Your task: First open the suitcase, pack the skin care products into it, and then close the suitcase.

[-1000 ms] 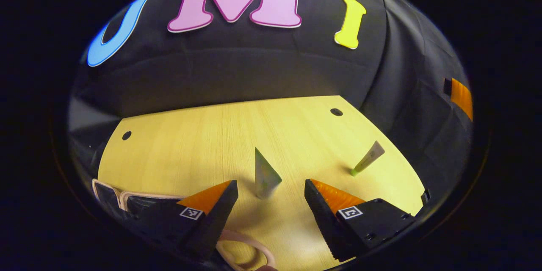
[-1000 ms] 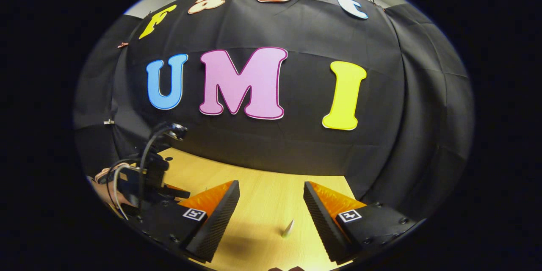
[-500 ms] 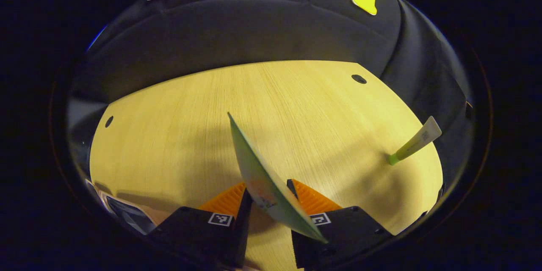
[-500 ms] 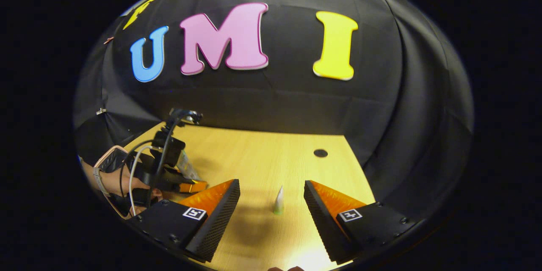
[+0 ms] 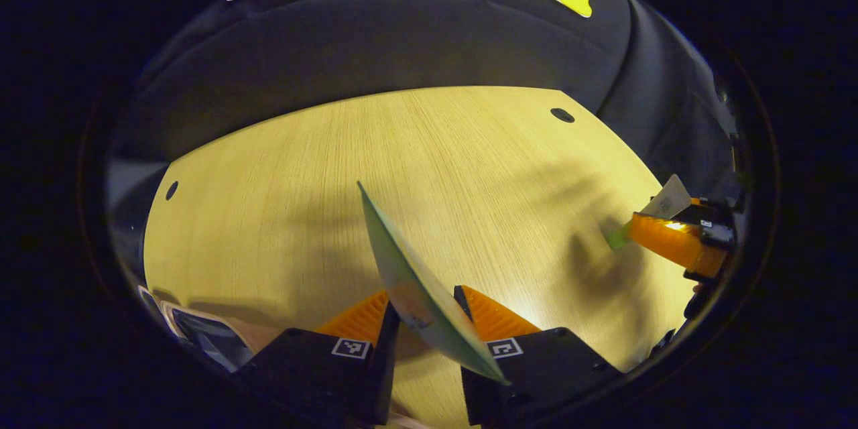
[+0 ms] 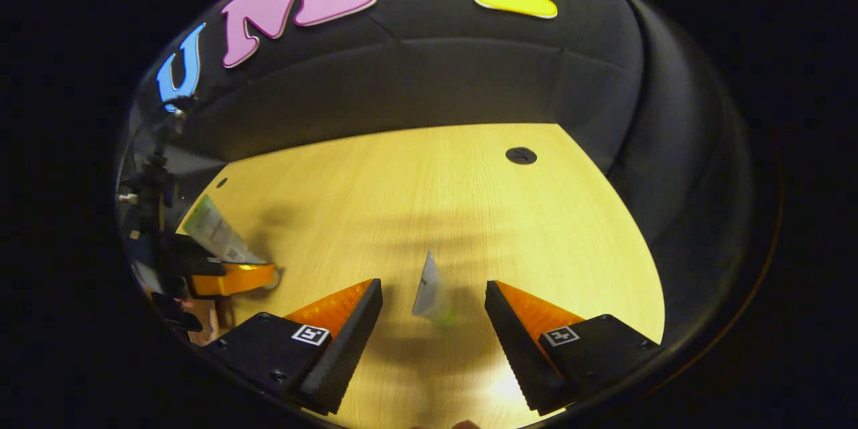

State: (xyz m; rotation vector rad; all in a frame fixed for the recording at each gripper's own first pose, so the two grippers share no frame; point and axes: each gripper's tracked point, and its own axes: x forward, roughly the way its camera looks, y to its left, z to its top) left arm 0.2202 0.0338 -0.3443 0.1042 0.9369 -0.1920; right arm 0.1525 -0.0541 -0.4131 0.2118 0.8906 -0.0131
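My left gripper [image 5: 425,300] is shut on a flat green skin care tube [image 5: 401,256] whose crimped end points up and away over the wooden table [image 5: 469,147]. A small pale tube [image 6: 427,280] stands on its green cap on the table [image 6: 469,201], in the gap between the fingers of my open right gripper [image 6: 434,287]; neither finger touches it. In the right gripper view the left gripper [image 6: 231,278] shows at the far left with the green tube [image 6: 214,231] in it. In the left gripper view the right gripper [image 5: 670,244] shows at the small tube [image 5: 660,204].
A pale-rimmed dark object [image 5: 201,335], maybe a suitcase corner, lies at the lower left edge of the left gripper view. Cable holes [image 5: 562,114] [image 6: 521,155] mark the table's far side, with black cloth behind.
The right gripper came down and forward until the small tube stood between its fingers, entering the left gripper view. The left gripper closed on the green tube and holds it.
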